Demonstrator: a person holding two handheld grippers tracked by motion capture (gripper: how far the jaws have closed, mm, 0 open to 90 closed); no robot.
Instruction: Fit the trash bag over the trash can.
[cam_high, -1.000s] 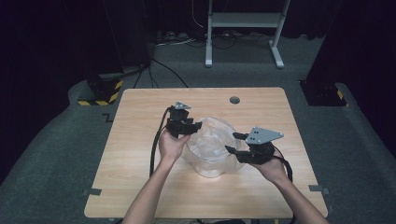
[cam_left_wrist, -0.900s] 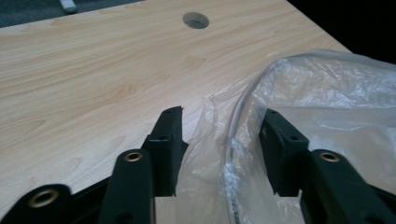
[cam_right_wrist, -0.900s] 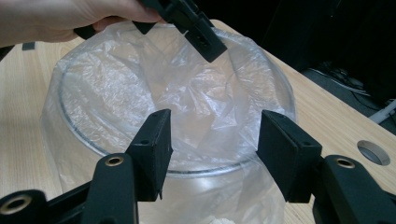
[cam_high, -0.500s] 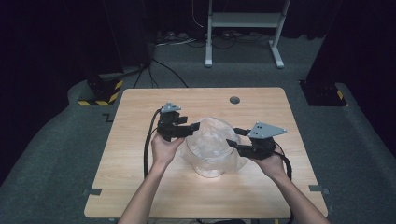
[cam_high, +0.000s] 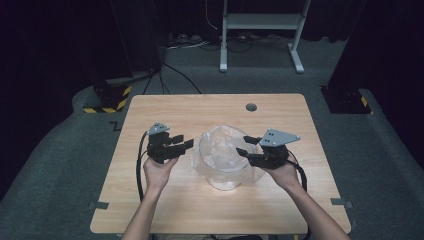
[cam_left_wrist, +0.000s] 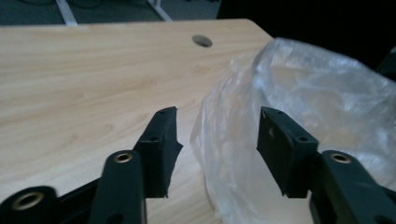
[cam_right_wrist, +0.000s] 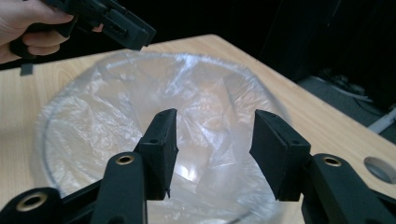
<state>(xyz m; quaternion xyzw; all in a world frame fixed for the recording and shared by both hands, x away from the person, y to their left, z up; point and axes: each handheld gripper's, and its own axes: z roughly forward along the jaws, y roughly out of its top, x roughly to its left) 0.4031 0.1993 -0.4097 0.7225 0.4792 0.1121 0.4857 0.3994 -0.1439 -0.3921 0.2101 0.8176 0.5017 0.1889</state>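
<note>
Bowl (cam_high: 226, 165) lined with a bag (cam_high: 225, 145), mid-table, nearer the front edge. Left gripper (cam_high: 181, 146) level, just left of the bag, jaws apart after closing a little, nothing pinched. Right gripper (cam_high: 246, 146) level at the bowl's right rim, jaws apart over the bag.

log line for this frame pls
left claw: open, beside bag | right claw: open, over bowl rim | plastic bag: lining clear bowl | table

Clear round bowl (cam_high: 223, 176), upright at the middle of the tabletop (cam_high: 200, 112), lined with crinkled transparent plastic bag (cam_high: 225, 147) draped loosely over its rim.
</note>
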